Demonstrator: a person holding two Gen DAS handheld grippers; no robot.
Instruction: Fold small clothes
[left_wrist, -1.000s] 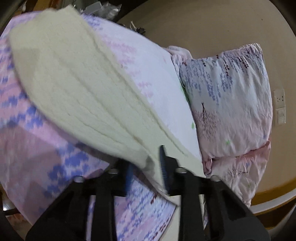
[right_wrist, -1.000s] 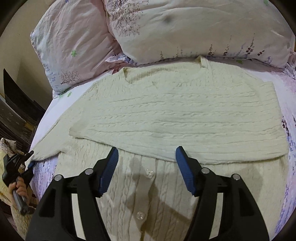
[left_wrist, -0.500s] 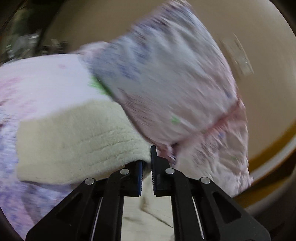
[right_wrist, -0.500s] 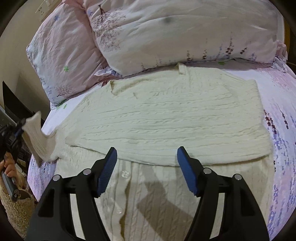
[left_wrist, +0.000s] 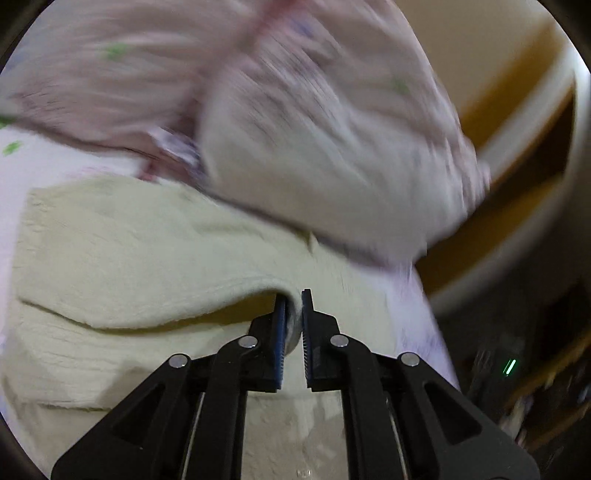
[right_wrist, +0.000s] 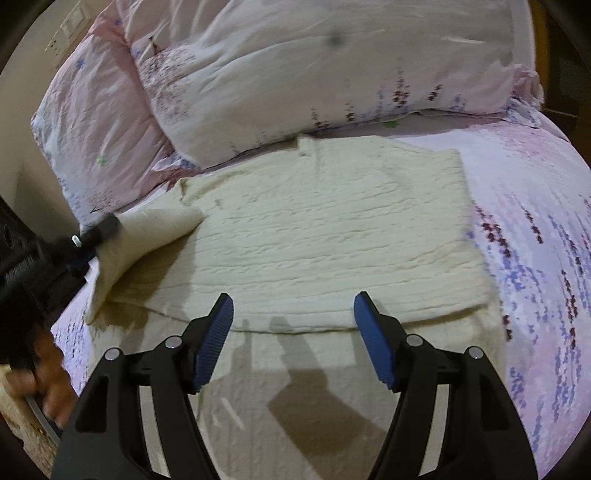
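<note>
A cream cable-knit cardigan (right_wrist: 332, 236) lies on the bed, its upper part folded down over the buttoned lower part. My left gripper (left_wrist: 293, 314) is shut on the cardigan's left sleeve (left_wrist: 147, 266), holding it lifted above the body of the garment; it shows at the left in the right wrist view (right_wrist: 99, 229), with the sleeve (right_wrist: 147, 236) draped from it. My right gripper (right_wrist: 293, 332) is open and empty, hovering over the cardigan's lower front.
Two pink floral pillows (right_wrist: 295, 74) lie against the head of the bed just behind the cardigan. The floral bedsheet (right_wrist: 535, 240) extends to the right. A wall switch plate (right_wrist: 70, 29) is at the upper left. Dark furniture (right_wrist: 14, 236) stands left of the bed.
My left gripper closed on the sleeve and carried it up and inward over the cardigan body. My right gripper pulled back slightly and stayed open.
</note>
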